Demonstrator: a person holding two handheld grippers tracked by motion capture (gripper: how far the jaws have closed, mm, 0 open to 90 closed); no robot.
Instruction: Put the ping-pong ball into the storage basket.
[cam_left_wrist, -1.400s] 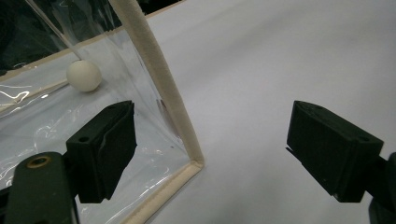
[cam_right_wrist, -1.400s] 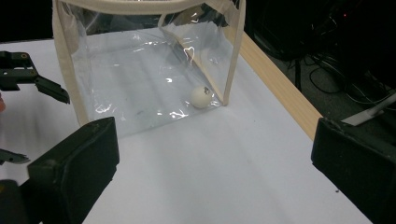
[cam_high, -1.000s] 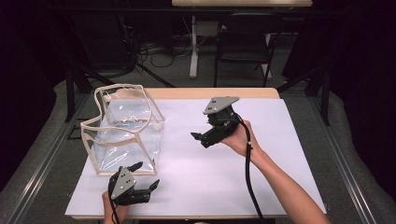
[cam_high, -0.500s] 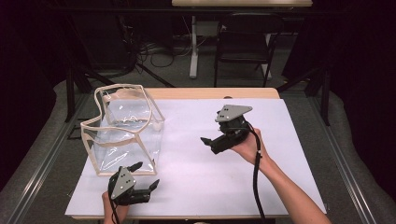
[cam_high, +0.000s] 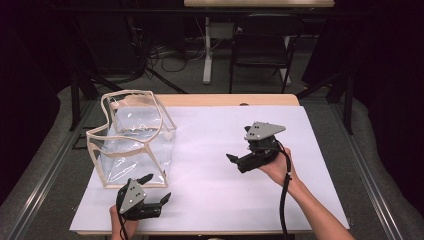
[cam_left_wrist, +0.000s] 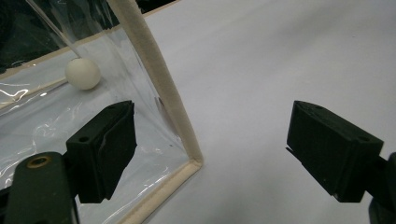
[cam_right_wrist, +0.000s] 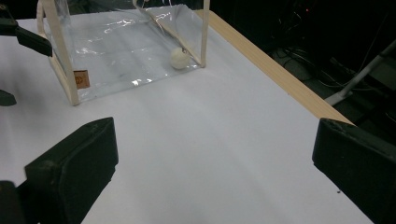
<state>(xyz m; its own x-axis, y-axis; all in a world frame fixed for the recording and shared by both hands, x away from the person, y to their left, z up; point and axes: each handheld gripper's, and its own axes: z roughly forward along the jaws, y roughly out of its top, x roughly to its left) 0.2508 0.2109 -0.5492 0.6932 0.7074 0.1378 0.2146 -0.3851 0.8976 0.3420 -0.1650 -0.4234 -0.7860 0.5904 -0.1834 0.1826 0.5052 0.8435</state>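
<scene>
My left gripper (cam_high: 151, 192) sits jaws apart just beside the bag (cam_high: 132, 142)'s near corner, ready to pin it. Right gripper (cam_high: 235, 161), jaws wide, nothing held, hangs mid-table aimed at the bag w/ ball (cam_right_wrist: 179, 58) inside, far-left.

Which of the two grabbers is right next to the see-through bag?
The left gripper. It sits by the clear bag's near corner, open fingers beside its cream edge. The right gripper is out over the white table.
</scene>
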